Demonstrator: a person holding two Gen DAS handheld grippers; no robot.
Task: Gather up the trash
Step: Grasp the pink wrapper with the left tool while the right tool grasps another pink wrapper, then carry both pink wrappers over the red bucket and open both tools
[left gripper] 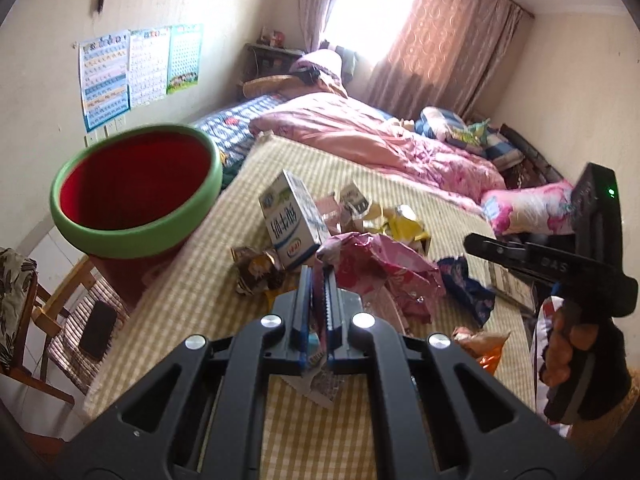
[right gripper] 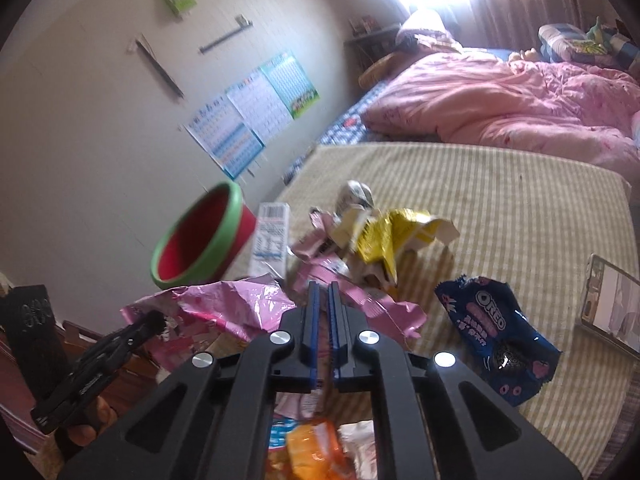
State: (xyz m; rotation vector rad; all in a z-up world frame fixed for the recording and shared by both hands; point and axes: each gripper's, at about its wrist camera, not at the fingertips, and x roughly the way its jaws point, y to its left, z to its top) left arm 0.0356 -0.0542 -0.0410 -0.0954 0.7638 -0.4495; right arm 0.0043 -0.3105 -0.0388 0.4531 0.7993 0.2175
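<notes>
- Clamping tight, the left tongs [left gripper: 319, 280] have their blue pads pinched on a pink wrapper [left gripper: 376, 272], a torn paper edge poking out beneath the jaws.
- The right tongs [right gripper: 323, 296] are closed too, gripping a thin pink strip of wrapper [right gripper: 360, 304] that runs across the pile in front of them.
- Just ahead of the left tongs a white milk carton [left gripper: 294, 220] stands tilted, touching the pink wrapper, with a crumpled brown-and-gold wrapper [left gripper: 256, 272] beside it on the left.
- Behind the carton sits a yellow crumpled bag [right gripper: 394, 240], leaning against more scraps of paper.
- To the right of the pile lies a blue cookie packet [right gripper: 498, 340], flat and apart from the rest; an orange snack bag [right gripper: 312, 452] shows right under the right tongs.
- All the trash lies on a yellow checked mat [right gripper: 500, 208] spread over the bed.
- At the left edge of the mat stands a red bin [left gripper: 136, 192] with a green rim, mouth open, near the carton but not touching it.
- From the left camera, a hand [left gripper: 568, 344] grips the handle of the right tool at the far right.
- Farther back: a rumpled pink quilt [left gripper: 360, 132], wall posters [left gripper: 136, 68], a bright curtained window [left gripper: 400, 20], and a wooden chair [left gripper: 60, 320] beside the bed.
</notes>
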